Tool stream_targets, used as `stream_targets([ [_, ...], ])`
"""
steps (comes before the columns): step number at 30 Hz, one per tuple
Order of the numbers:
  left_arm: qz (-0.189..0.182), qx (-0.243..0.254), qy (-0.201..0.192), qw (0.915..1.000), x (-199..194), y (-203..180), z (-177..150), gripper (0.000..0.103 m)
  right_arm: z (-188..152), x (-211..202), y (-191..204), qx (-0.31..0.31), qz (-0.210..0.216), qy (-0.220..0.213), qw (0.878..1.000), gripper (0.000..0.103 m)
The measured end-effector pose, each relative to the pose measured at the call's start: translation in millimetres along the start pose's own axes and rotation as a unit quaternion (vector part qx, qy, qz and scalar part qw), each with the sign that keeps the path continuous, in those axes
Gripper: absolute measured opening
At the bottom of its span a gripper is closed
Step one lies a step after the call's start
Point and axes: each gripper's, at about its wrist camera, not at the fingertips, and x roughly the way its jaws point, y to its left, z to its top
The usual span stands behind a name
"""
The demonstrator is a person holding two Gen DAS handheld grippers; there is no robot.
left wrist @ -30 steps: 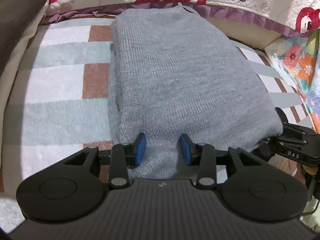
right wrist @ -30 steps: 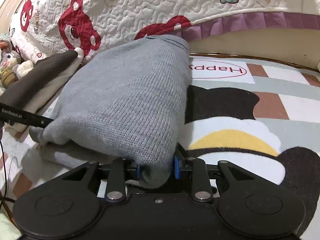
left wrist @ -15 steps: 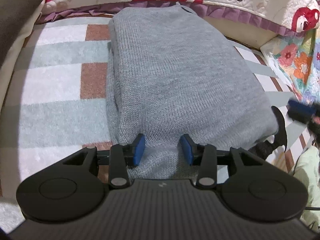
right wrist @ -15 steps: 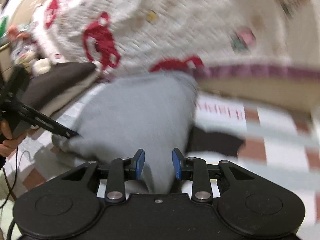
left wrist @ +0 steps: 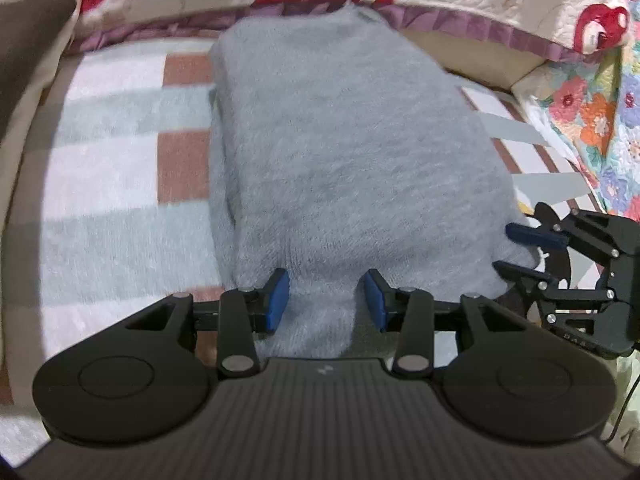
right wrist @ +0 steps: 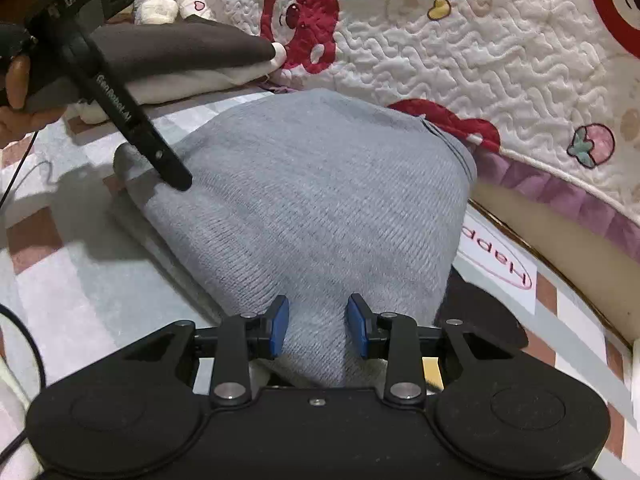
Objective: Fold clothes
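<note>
A folded grey knit sweater point(left wrist: 352, 152) lies on a patterned rug point(left wrist: 108, 184). My left gripper point(left wrist: 326, 300) is at the sweater's near edge, shut on a thick bunch of its fabric between the blue pads. In the right wrist view the same sweater point(right wrist: 312, 200) bulges up, and my right gripper point(right wrist: 317, 328) is shut on its near edge. The left gripper's black finger point(right wrist: 172, 172) rests on the sweater's far left corner. The left wrist view shows the right gripper point(left wrist: 520, 254) at the sweater's right corner.
A quilt with red bears point(right wrist: 480, 60) hangs down behind the rug. A stack of folded clothes point(right wrist: 180, 52), dark brown over cream, sits at the back left. A hand point(right wrist: 16, 96) holds the left gripper. Floral fabric point(left wrist: 592, 120) lies to the right.
The right gripper swung off the sweater's corner to the right, then came back onto its edge, now facing left across it. The left gripper has barely moved.
</note>
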Motion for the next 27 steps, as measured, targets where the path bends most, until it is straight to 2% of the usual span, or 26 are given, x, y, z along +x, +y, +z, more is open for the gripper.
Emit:
stream_targets([
  [2,-0.006,0.043,-0.043,0.9982,-13,-16,2,0.047,-6,-3,-2,0.006,0.007,0.000,1.000,0.038],
  [5,-0.041,0.078,-0.100,0.9911,-25,-39,4,0.054,-14,-8,-4,0.014,0.017,0.001,1.000,0.038],
  [7,-0.041,0.086,-0.076,0.9925,-8,-47,0,0.056,-20,-12,-6,0.020,0.024,0.002,1.000,0.042],
  [9,-0.032,0.095,-0.040,0.9942,14,-55,-6,0.056,-25,-20,-23,0.079,0.065,-0.010,0.995,0.048],
  [11,-0.012,0.133,-0.035,0.9904,22,-63,-13,0.056,-33,-24,-44,0.154,0.095,-0.022,0.983,0.052],
  [13,0.005,0.166,-0.038,0.9854,24,-68,-19,0.056,-44,-27,-68,0.238,0.106,-0.030,0.965,0.059],
  [17,-0.002,0.133,-0.041,0.9903,22,-60,-18,0.056,-71,-21,-108,0.378,0.127,-0.021,0.917,0.059],
  [21,-0.013,0.071,-0.047,0.9963,24,-52,-13,0.057,-83,-6,-110,0.447,0.151,-0.018,0.881,0.059],
  [23,-0.012,0.033,-0.032,0.9989,26,-51,-4,0.057,-88,1,-110,0.480,0.163,-0.017,0.862,0.060],
  [25,-0.004,0.027,-0.009,0.9996,28,-55,7,0.057,-94,9,-111,0.512,0.175,-0.015,0.841,0.060],
  [27,-0.002,0.032,-0.013,0.9994,27,-56,7,0.058,-100,16,-111,0.543,0.186,-0.014,0.819,0.061],
])
